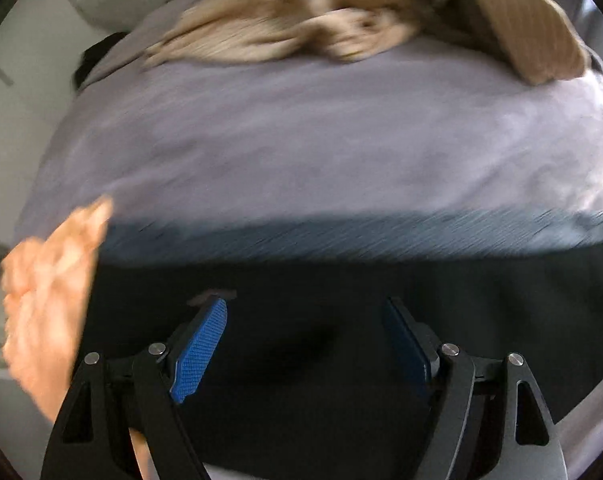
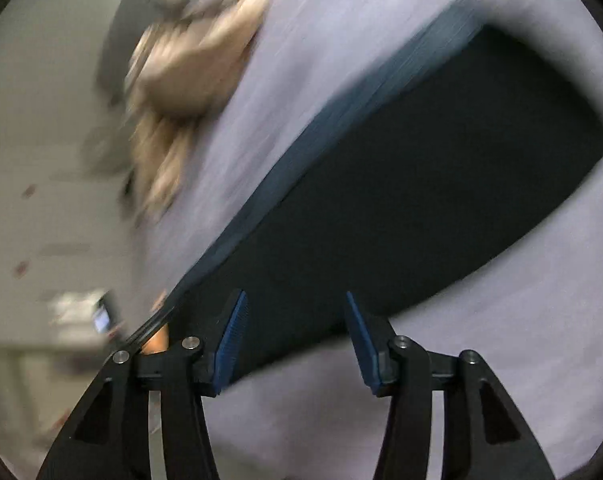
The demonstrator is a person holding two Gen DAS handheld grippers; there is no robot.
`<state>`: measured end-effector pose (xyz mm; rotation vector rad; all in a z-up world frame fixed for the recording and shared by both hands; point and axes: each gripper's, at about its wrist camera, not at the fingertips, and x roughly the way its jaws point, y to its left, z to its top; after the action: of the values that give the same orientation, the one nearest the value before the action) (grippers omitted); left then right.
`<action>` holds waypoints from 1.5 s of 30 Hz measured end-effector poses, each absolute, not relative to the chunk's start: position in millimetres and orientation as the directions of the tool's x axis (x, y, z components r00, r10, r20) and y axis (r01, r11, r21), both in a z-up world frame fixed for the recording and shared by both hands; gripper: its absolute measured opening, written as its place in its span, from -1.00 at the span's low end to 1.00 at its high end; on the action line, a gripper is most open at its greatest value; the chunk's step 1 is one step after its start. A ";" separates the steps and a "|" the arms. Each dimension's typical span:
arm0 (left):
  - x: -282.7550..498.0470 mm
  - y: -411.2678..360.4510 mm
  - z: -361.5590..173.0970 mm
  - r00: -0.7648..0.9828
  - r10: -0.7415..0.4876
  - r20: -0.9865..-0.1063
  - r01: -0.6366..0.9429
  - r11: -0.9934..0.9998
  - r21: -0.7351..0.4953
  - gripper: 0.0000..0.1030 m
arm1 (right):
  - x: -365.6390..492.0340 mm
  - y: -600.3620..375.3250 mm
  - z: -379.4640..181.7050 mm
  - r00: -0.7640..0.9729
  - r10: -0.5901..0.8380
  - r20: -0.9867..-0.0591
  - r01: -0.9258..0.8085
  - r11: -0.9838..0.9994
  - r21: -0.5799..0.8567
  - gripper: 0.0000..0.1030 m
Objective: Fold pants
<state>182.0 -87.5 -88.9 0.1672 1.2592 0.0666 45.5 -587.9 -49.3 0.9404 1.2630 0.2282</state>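
On the bed (image 1: 301, 148): dark pants (image 1: 301, 320) near; tan clothes (image 1: 285, 20) far.
Left gripper (image 1: 305, 308): fingers spread, holding nothing, over pants.
Right gripper (image 2: 295, 300): fingers spread, holding nothing, over pants (image 2: 421, 184).

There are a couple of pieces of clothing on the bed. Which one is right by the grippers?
The dark, flat-lying garment, right in front of both open grippers, left and right. The crumpled tan clothing lies farther back on the lavender sheet.

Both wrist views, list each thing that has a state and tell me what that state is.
Left claw: open, holding nothing.
Right claw: open, holding nothing.
Dark pants: lying flat on the bed, ungripped.
Tan clothes: crumpled in a heap.
Bed sheet: spread, fairly smooth.
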 end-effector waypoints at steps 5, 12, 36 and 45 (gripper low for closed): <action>147.7 0.9 -116.0 0.258 0.165 -0.952 -0.090 0.985 0.146 0.65 | 39.7 -433.0 -116.8 0.108 0.820 -0.563 0.309 0.510 0.802 0.06; 137.7 26.6 -132.3 0.284 0.094 -0.954 -0.054 0.995 0.082 0.91 | 36.6 -377.1 -155.6 0.121 0.835 -0.537 0.388 0.458 0.800 0.06; 130.0 -4.4 -96.7 0.347 -0.007 -0.938 0.066 0.998 0.017 0.95 | 53.1 -364.2 -75.4 0.040 0.552 -0.833 0.064 0.830 0.554 -0.40; 125.8 -21.7 -129.0 0.255 -0.015 -0.967 0.127 0.992 0.018 0.95 | 81.5 -340.2 -91.6 -0.005 0.376 -0.927 -0.017 0.927 0.376 0.03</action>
<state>125.8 -21.7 -129.0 0.0990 1.3096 -0.0965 81.5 -340.2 -91.6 0.2886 1.5516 0.3158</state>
